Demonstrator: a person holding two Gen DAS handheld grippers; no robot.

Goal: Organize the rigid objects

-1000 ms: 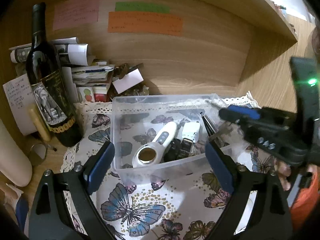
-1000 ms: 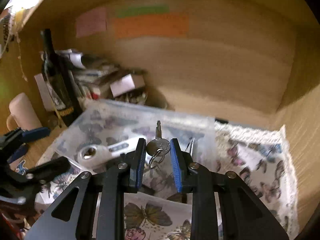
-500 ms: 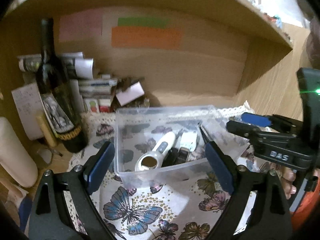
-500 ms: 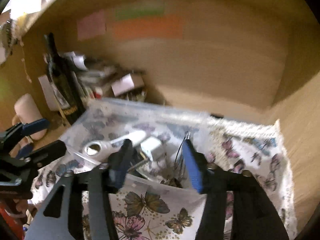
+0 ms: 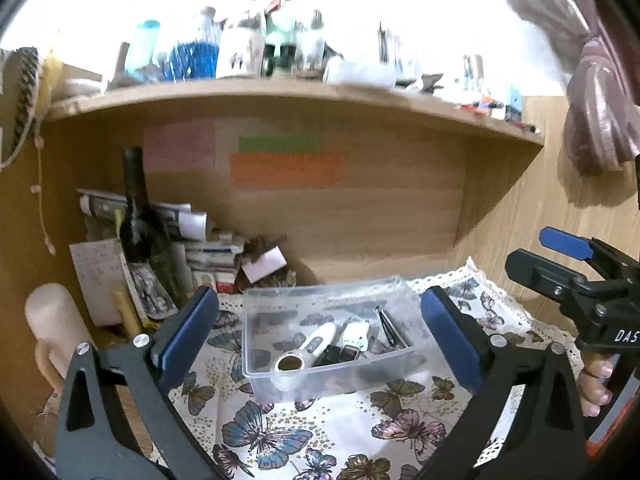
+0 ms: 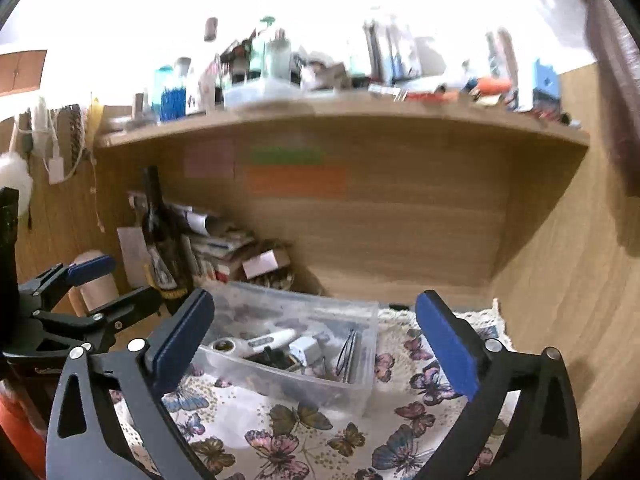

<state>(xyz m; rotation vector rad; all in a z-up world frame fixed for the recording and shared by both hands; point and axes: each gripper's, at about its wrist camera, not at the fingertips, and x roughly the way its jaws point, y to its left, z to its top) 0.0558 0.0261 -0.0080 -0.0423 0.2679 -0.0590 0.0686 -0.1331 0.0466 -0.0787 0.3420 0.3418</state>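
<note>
Now both jaws are spread wide; the clear plastic box (image 5: 332, 360) holds a white thermometer (image 5: 308, 350) and thin tweezers (image 6: 347, 354).

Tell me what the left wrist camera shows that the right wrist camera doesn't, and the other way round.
Only the left wrist view shows the right gripper, open, with the person's fingers under it. Only the right wrist view shows the left gripper, also open, in front of a pale mug. Both show the clear plastic bin on the butterfly cloth, the white handheld device inside it, the dark wine bottle and the orange note.
</note>
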